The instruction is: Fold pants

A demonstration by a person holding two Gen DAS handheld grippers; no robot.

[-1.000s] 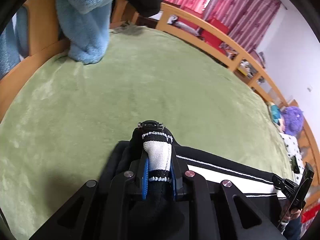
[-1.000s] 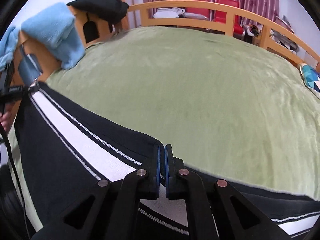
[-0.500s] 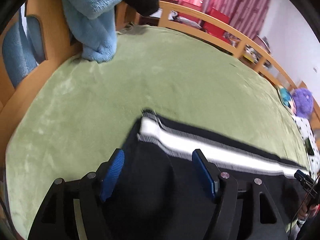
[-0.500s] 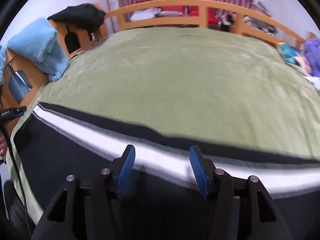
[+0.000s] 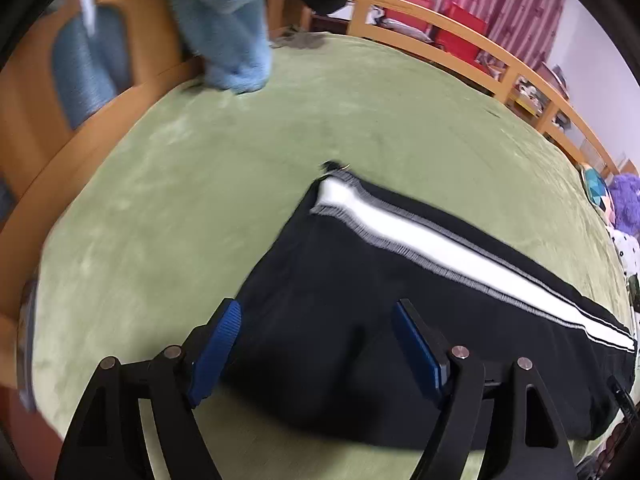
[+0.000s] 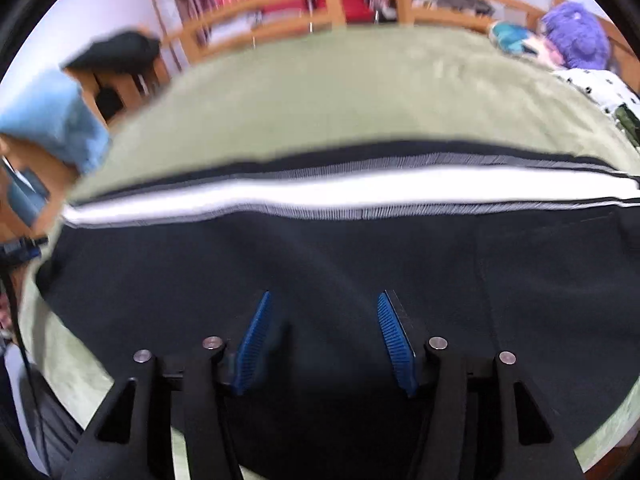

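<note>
The pants (image 5: pixel 360 300) lie flat on the green bed (image 5: pixel 200 200), black with a white side stripe (image 5: pixel 440 252) running along the far edge; in my left view the stripe runs from about twelve o'clock down toward three, ending at a corner (image 5: pixel 324 184) that I take for a leg cuff. In my right view the stripe crosses from nine to three o'clock, though that picture is smeared, so I cannot be sure how smooth the cloth lies. My left claw (image 5: pixel 316 344) stands wide over the black cloth near that end, its jaws having just been opening, with nothing pinched between the blue pads (image 5: pixel 218 344). My right claw (image 6: pixel 326 336) is spread about halfway above the middle of the garment, likewise having just let go, pads clear of the fabric. I judge one fold laid down and released, the legs resting together lengthwise. Next I would need to take a fresh hold at the cuff end, both layers together, and carry it over toward the waist. Beyond the pants, a blue fleece (image 5: pixel 228 32) hangs on the wooden bed frame (image 5: pixel 460 36) at eleven o'clock, and a purple plush toy (image 6: pixel 576 36) sits at two o'clock.
</note>
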